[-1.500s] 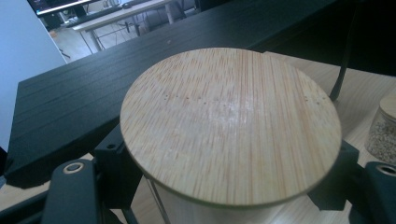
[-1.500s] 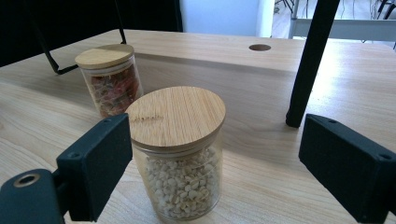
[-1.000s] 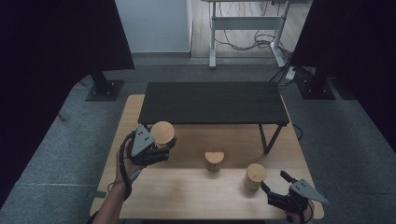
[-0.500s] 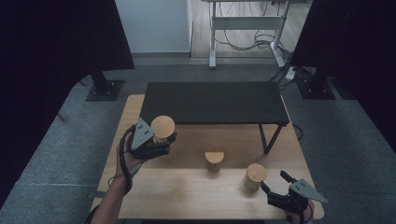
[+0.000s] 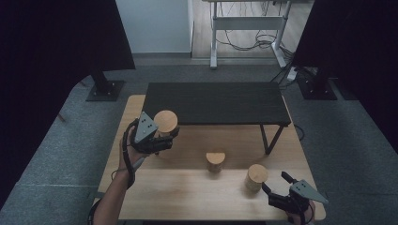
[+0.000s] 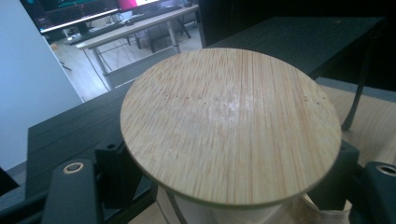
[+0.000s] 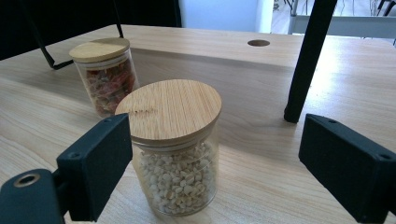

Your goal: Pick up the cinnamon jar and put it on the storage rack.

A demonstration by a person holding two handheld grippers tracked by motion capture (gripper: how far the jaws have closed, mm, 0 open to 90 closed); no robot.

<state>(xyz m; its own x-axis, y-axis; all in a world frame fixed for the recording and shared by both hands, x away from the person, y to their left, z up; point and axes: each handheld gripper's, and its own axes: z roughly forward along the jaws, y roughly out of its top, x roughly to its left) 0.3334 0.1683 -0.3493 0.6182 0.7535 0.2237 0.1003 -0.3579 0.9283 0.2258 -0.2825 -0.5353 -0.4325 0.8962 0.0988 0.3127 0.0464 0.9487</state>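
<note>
Jar (image 5: 165, 121) upright, lid up, clamped in left tongs (image 5: 162, 140).

Jar lids (image 7: 170, 109) pale bamboo, matt, fine-grained; jar (image 7: 176, 173) clear glossy glass; table (image 7: 261, 154) light wood, smooth.

Office or lab workspace: grey carpet floor (image 5: 56, 154), dark partition panels (image 5: 61, 37), a cabled desk frame (image 5: 248, 23) behind, monitors (image 6: 70, 9) on another desk.
</note>
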